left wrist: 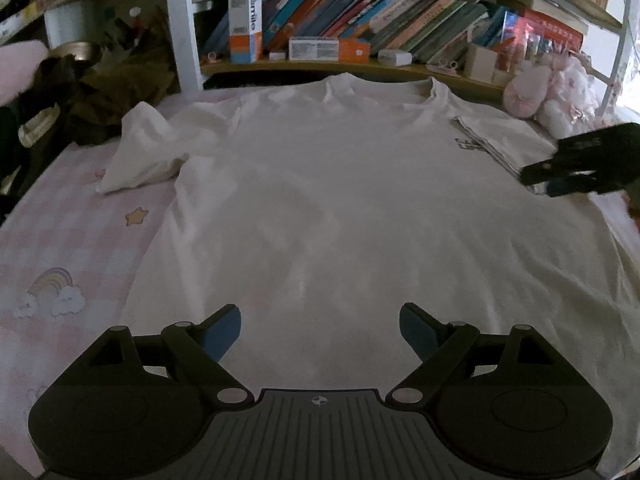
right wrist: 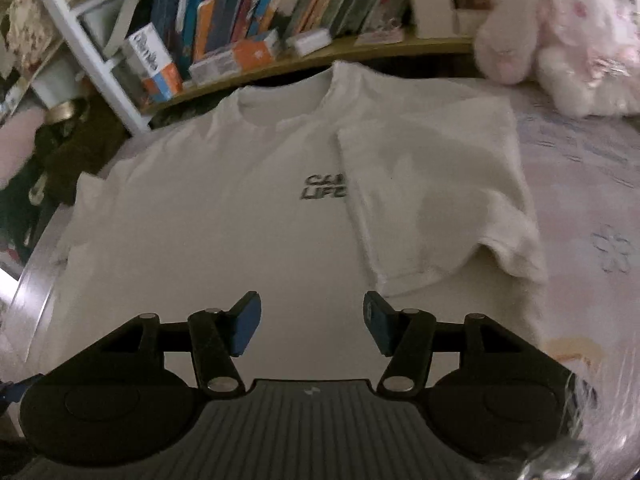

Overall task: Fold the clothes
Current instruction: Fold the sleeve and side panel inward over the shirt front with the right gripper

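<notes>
A white T-shirt (left wrist: pixel 328 200) (right wrist: pixel 224 216) lies flat on the bed, collar toward the bookshelf. Its right sleeve (right wrist: pixel 436 196) is folded inward over the chest and partly covers a dark printed logo (right wrist: pixel 324 191). The left sleeve (left wrist: pixel 148 152) lies crumpled outward. My left gripper (left wrist: pixel 320 330) hovers open over the shirt's lower part, nothing between its blue pads. My right gripper (right wrist: pixel 312 322) is open above the shirt's middle, just below the folded sleeve. In the left wrist view the right gripper (left wrist: pixel 560 178) shows at the shirt's right edge.
A pink patterned bedsheet (left wrist: pixel 60 248) lies under the shirt. A bookshelf (left wrist: pixel 360 12) full of books runs along the far side. Pink plush toys (right wrist: pixel 560 36) sit at the far right. Dark clothes (left wrist: pixel 72 108) are piled at the far left.
</notes>
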